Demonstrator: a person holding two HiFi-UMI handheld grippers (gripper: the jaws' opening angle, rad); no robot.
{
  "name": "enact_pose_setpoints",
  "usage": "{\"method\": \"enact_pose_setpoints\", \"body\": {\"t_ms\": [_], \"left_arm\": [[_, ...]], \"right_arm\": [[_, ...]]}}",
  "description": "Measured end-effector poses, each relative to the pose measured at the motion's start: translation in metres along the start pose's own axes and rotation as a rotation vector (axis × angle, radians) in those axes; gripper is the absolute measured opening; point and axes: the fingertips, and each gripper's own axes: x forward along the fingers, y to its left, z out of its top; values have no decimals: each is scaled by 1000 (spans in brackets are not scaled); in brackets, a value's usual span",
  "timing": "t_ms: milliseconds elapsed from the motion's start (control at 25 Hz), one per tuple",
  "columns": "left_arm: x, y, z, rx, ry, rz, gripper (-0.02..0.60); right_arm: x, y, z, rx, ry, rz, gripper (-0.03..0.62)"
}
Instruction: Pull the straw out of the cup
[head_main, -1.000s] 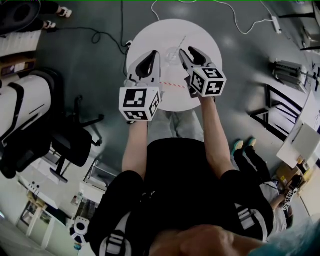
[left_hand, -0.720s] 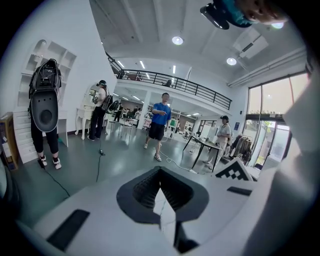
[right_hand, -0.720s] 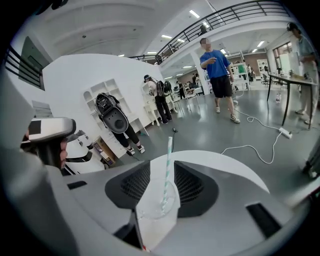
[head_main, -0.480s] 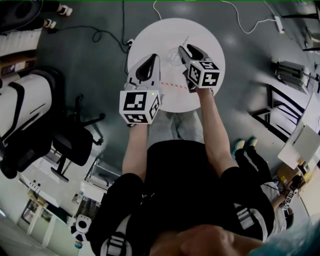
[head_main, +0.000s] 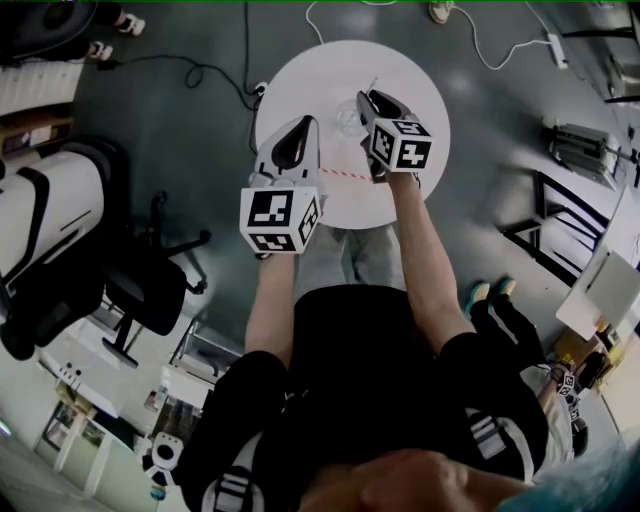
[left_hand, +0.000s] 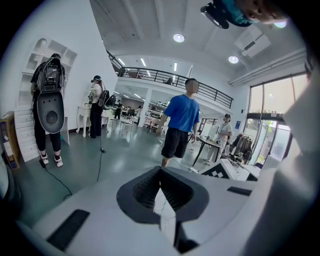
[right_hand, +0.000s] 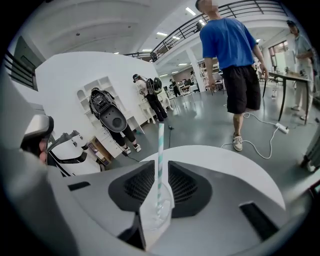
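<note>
A clear cup (head_main: 347, 116) stands near the middle of the round white table (head_main: 400, 70), with a teal-striped straw (head_main: 371, 86) rising out of it. My right gripper (head_main: 363, 104) has come down around the cup. In the right gripper view the cup (right_hand: 156, 215) fills the gap between the closing jaws, its sides against the pads, and the straw (right_hand: 160, 145) stands upright above them. My left gripper (head_main: 300, 124) hovers left of the cup, shut and empty; in the left gripper view its jaws (left_hand: 161, 171) meet at the tips over bare table.
A red-and-white striped straw (head_main: 345, 174) lies on the table between the two grippers. Cables trail on the floor behind the table and an office chair (head_main: 140, 290) stands to the left. A person in a blue shirt (right_hand: 230, 50) stands beyond the table.
My right gripper has sunk toward the table and its jaws have narrowed around the cup. The left gripper has stayed where it was.
</note>
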Motion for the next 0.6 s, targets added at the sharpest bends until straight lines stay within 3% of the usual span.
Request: {"method": "enact_pose_setpoints", "body": {"t_ms": [240,600], "left_arm": [[-3,5,-3,-1,2,2,5],[-9,6,-4,1,-2,-1,5]], "right_arm": [[4,0,-1,6,-8,-21,44],[-4,8,6,0,-49,-9,34]]}}
